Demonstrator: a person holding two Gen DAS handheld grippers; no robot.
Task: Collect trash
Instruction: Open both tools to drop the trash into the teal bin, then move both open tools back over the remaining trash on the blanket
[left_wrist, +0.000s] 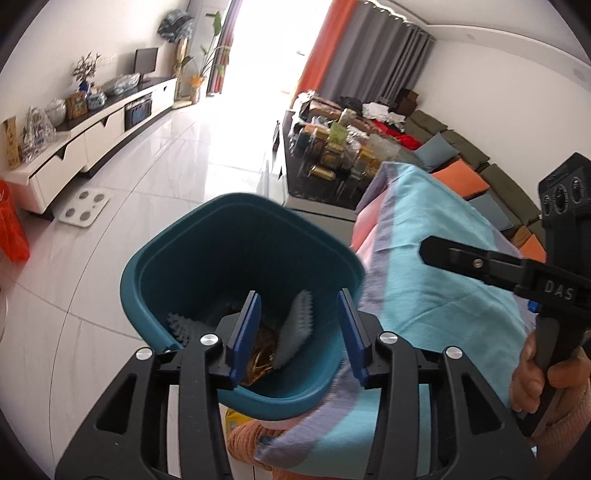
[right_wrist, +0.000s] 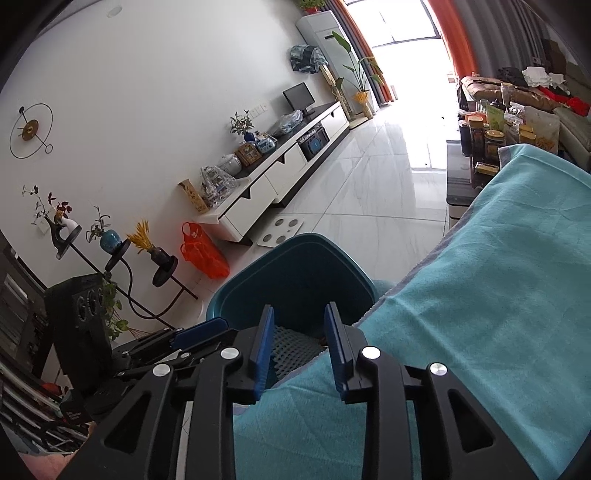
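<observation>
Left wrist view had us right over the teal plastic waste bin (left_wrist: 236, 258), and we judged this to be the drop-off step: our left gripper (left_wrist: 301, 332) stood with its blue pads apart and nothing pressed between them. Down inside the bin lay a pale foam net sleeve (left_wrist: 295, 328), a second white foam piece (left_wrist: 184, 326) and a crumpled gold foil wrapper (left_wrist: 262, 354), all below and just ahead of our fingertips, clear of the pads. From the right wrist, our right gripper (right_wrist: 301, 350) also had its pads apart and empty, poised at the near rim of the bin (right_wrist: 258, 273), with white foam netting (right_wrist: 291, 350) showing through the gap, down in the bin rather than held. The turquoise cloth-covered table (right_wrist: 480, 295) sat touching the bin's right side. Next, we reckoned, both hands needed to lift back clear of the rim and hunt for any remaining rubbish; none showed on the cloth from here.
</observation>
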